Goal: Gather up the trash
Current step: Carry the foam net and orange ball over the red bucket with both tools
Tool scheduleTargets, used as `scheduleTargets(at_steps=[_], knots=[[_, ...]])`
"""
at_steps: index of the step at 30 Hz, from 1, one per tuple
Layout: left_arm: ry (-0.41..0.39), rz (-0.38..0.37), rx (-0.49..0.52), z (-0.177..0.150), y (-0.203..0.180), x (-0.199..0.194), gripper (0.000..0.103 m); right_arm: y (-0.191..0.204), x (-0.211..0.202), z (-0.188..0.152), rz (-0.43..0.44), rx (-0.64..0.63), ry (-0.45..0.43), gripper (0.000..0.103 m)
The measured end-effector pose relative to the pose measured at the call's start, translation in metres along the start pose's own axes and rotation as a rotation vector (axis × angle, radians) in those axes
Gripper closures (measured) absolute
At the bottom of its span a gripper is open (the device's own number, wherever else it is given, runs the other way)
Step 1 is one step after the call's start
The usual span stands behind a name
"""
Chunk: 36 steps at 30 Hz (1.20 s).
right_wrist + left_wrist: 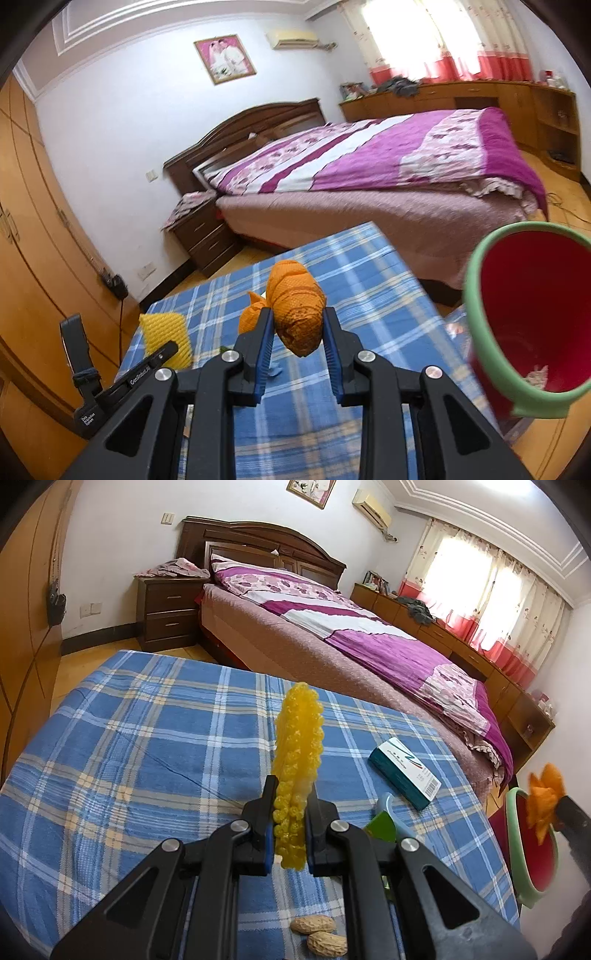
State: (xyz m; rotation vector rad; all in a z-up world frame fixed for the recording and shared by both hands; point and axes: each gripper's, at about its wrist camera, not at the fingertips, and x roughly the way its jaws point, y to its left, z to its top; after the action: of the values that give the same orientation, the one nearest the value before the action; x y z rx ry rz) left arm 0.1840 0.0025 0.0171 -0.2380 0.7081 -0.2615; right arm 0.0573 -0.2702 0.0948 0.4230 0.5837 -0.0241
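My left gripper (290, 794) is shut on a yellow foam fruit net (297, 760) and holds it upright above the blue plaid table (129, 738). My right gripper (297, 314) is shut on an orange foam fruit net (297, 306), held above the table's right side, left of the red bin with a green rim (532, 317). In the left wrist view the orange net (543, 801) and the bin (517, 834) show at the far right. In the right wrist view the yellow net (166, 336) shows at the left.
Two peanuts (319, 934) lie near the table's front edge. A teal and white box (404, 771) lies on the table's right side, with a green scrap (380, 823) beside it. A bed (369, 642) stands behind the table, a wardrobe (33, 258) to the left.
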Motion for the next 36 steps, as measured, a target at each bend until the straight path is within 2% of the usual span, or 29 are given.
scheduleTargets(at_steps=[11,26,36], knots=[[-0.018,-0.015,0.044,0.0,-0.025,-0.014,0.092,-0.043,-0.054,0.005,-0.129,0.054,-0.083,0.074],[0.001,-0.154,0.131,-0.003,-0.095,-0.053,0.092,-0.097,-0.098,0.0,-0.204,0.158,-0.15,0.074],[0.048,-0.249,0.201,-0.016,-0.154,-0.059,0.092,-0.14,-0.119,-0.008,-0.229,0.247,-0.175,0.074]])
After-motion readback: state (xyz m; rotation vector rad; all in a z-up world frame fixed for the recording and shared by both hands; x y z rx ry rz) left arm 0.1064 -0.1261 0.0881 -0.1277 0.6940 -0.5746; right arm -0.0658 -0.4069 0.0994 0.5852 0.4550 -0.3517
